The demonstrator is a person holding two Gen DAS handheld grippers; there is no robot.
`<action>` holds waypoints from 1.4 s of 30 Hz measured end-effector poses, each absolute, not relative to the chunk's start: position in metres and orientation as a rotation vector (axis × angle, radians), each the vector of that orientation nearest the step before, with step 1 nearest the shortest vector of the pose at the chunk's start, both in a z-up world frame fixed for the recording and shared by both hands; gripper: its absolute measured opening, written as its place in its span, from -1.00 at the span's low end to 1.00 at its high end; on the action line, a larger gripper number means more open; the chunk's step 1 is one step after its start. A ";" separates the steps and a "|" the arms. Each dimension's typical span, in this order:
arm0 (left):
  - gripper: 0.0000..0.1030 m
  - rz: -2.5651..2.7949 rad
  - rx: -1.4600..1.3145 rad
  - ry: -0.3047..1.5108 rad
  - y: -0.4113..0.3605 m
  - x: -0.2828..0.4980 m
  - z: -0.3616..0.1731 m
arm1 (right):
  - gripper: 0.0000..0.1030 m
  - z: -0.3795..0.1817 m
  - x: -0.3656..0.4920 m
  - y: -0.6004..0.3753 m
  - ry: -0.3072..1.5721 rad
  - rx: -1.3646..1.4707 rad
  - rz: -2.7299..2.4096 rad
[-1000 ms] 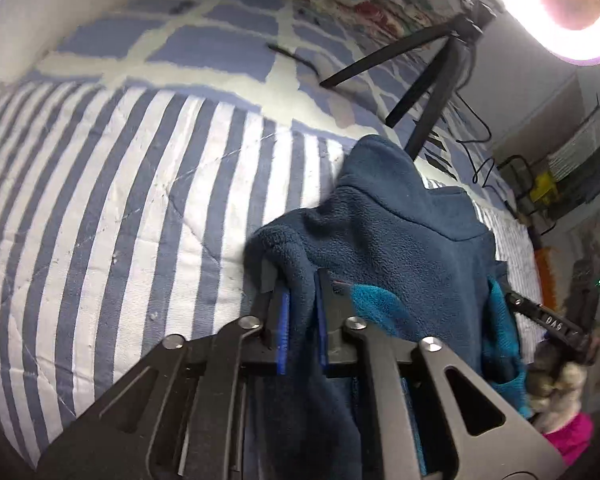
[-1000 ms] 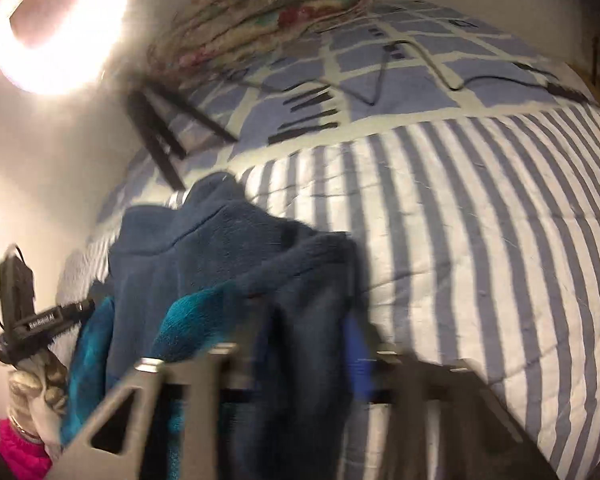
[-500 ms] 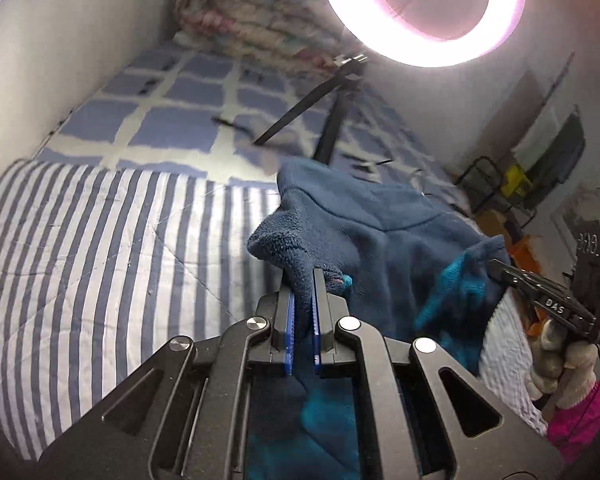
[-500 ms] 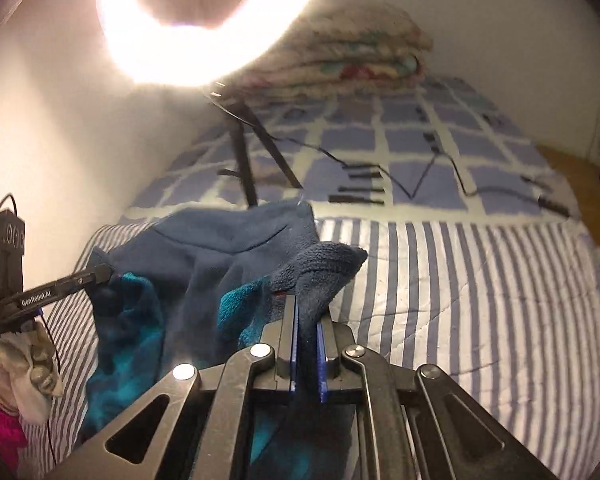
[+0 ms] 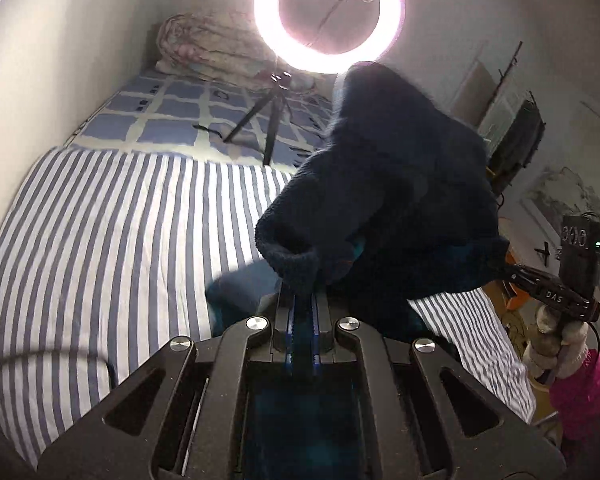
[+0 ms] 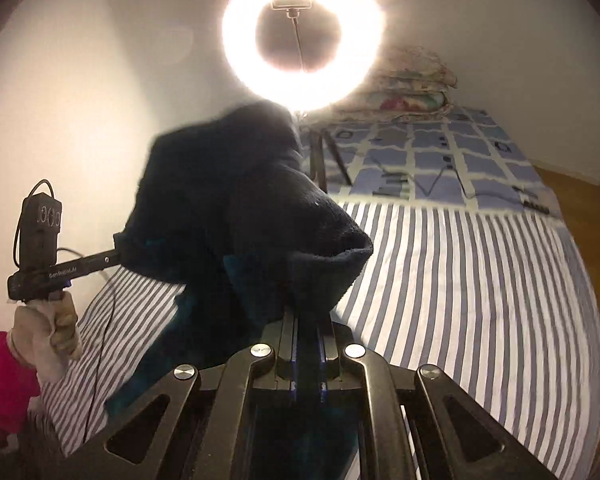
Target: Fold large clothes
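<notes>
Both grippers, left and right, clamp navy fleece edges; thick pile risks slipping out, or snagging ring light.

Navy fleece garment (teal-lined), held aloft

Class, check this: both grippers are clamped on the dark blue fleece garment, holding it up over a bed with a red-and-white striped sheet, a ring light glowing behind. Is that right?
Not quite. The sheet is blue-and-white striped, not red, as the left wrist view shows. The rest holds: the left gripper and right gripper both clamp the fleece garment, raised before the ring light.
</notes>
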State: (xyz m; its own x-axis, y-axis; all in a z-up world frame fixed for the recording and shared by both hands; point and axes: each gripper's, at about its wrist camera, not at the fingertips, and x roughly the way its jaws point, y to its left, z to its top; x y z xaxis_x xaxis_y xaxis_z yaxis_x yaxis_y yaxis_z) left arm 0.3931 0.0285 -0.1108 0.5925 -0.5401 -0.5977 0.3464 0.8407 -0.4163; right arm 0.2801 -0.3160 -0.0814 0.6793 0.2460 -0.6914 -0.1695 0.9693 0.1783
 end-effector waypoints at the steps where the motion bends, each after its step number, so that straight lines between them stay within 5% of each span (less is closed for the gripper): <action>1: -0.93 -0.521 -0.262 0.777 0.029 0.379 -0.114 | -0.91 -0.085 0.272 -0.316 0.794 0.105 0.237; 13: -0.92 -0.510 -0.295 0.893 0.057 0.284 -0.176 | -0.88 -0.143 0.168 -0.331 0.809 0.152 0.190; 17: -0.89 -0.477 -0.275 0.834 0.067 0.278 -0.152 | -0.64 -0.130 0.158 -0.342 0.769 0.103 0.148; 20: -0.68 -0.443 -0.333 0.760 0.081 0.287 -0.124 | -0.44 -0.108 0.153 -0.357 0.684 0.140 0.106; 26: -0.62 -0.473 -0.352 0.722 0.052 0.331 -0.084 | -0.43 -0.067 0.179 -0.338 0.632 0.173 0.172; 34: -0.62 -0.531 -0.254 0.921 -0.039 0.424 -0.082 | -0.44 -0.085 0.299 -0.272 0.893 0.227 0.322; 42: -0.66 -0.441 -0.189 1.145 -0.038 0.412 -0.187 | -0.56 -0.170 0.284 -0.241 1.090 0.063 0.279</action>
